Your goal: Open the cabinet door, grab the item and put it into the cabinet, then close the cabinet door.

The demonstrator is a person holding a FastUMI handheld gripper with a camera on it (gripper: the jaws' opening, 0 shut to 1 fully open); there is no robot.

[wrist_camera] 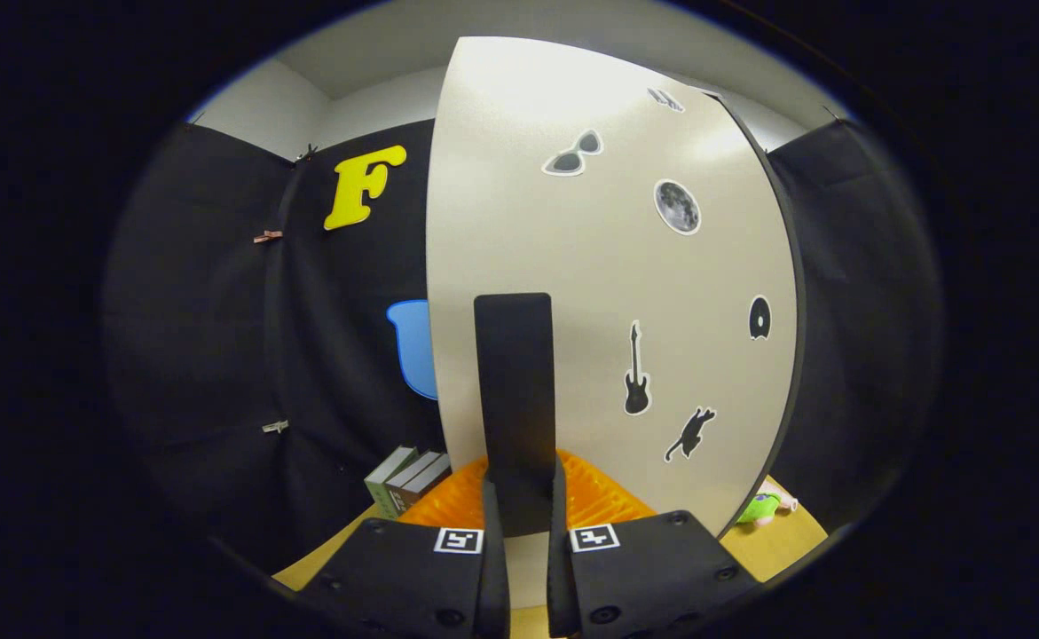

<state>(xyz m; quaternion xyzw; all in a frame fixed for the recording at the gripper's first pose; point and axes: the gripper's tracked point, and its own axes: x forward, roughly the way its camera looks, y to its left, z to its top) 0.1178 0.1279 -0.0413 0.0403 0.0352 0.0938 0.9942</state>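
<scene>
The cream cabinet door [608, 293], dotted with black stickers, stands swung out right in front of me. Its tall black handle [514, 390] runs down between my two fingers, and my gripper [521, 515] is shut on the handle's lower end. A small green and pink toy [763, 508] lies on the wooden table beyond the door's lower right corner. The cabinet's inside is hidden behind the door.
An orange ribbed basket [608, 497] sits on the table [785, 541] just behind the handle's foot. A few books [404, 479] stand to its left, against the black cloth wall. Black cloth hangs on both sides.
</scene>
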